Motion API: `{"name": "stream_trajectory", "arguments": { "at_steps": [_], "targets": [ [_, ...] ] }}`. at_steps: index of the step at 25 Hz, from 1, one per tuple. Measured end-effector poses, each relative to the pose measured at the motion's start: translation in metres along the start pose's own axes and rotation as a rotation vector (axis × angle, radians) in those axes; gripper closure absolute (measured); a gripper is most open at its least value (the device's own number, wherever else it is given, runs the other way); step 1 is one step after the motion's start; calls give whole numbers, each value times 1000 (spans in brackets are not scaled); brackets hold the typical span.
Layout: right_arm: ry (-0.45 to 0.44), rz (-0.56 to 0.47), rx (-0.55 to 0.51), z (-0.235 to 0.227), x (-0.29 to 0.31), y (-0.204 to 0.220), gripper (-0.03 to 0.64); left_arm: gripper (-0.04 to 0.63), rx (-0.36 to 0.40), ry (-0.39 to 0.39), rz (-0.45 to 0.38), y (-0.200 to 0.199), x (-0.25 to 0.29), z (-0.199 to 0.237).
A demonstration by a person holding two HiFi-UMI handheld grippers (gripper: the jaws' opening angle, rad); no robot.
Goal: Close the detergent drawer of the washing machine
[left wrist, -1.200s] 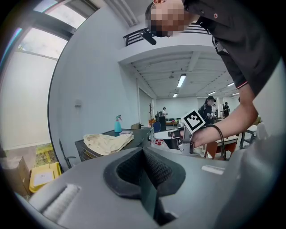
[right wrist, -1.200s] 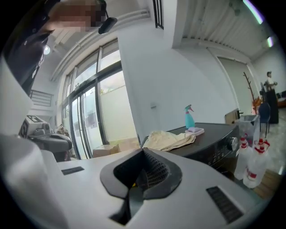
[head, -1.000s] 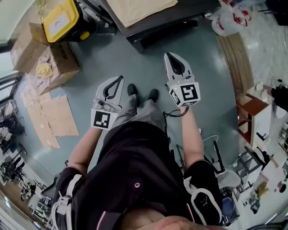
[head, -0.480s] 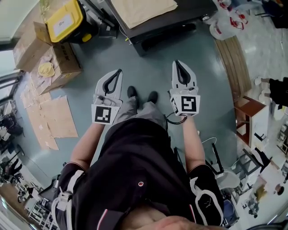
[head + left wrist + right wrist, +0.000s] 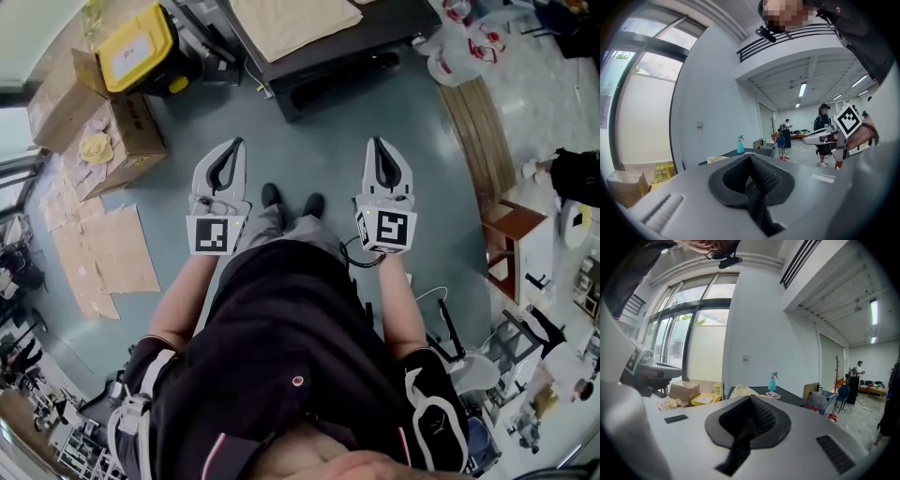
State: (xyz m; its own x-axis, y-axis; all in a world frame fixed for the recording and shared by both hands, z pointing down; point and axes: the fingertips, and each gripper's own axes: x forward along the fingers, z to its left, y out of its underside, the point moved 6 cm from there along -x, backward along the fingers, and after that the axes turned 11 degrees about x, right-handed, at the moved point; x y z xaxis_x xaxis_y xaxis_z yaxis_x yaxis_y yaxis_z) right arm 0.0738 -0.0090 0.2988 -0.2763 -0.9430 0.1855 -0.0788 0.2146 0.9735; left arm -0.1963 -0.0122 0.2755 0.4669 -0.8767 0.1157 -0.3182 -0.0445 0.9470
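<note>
The blue-grey floor [image 5: 309,131] fills most of the head view, and the person [image 5: 281,375] in dark clothes stands on it from the centre down to 6 o'clock, with black shoes [image 5: 272,195] just above centre. At 12 o'clock stands a dark table [image 5: 328,56] with a beige cloth [image 5: 291,21] spread on it. Flattened cardboard sheets [image 5: 112,248] lie at 9 o'clock, and an open cardboard box [image 5: 117,131] sits at 10 o'clock with a yellow-lidded bin [image 5: 136,52] just beyond it toward 11. White plastic bags [image 5: 464,42] lie at 1 o'clock. The left gripper [image 5: 234,145] is held out at about 11 o'clock from the shoes and the right gripper [image 5: 379,145] at about 1 o'clock, both well apart from each other and pointing away from the body. In the left gripper view the left gripper [image 5: 750,157] has its jaws pressed together with nothing between them; the right gripper [image 5: 751,399] in its own view is likewise closed and empty. A teal spray bottle [image 5: 772,381] stands on the table at 12 o'clock from those jaws. The washing machine and its detergent drawer show in no view.
</note>
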Motion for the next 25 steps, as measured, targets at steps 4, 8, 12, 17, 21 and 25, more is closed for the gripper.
{"name": "stream_trajectory", "arguments": {
  "at_steps": [4,8,12,17,21,25],
  "targets": [
    [33,17,-3,2,-13,0,618,595,5,-20,-8,-4,-8,4],
    [53,23,0,0,-23,-2,618,595,8,-34,-10,-7,-13,6],
    [58,28,-34,3,-29,-5,618,595,7,-48,-11,-11,-16,7],
    [56,39,-30,3,-32,-8,618,595,20,-51,-26,-14,-19,9],
    [55,42,-26,3,-33,-10,618,595,39,-39,15,-7,-25,11],
    [51,41,-15,4,-31,-9,618,595,33,-43,14,-8,-25,13]
  ]
}}
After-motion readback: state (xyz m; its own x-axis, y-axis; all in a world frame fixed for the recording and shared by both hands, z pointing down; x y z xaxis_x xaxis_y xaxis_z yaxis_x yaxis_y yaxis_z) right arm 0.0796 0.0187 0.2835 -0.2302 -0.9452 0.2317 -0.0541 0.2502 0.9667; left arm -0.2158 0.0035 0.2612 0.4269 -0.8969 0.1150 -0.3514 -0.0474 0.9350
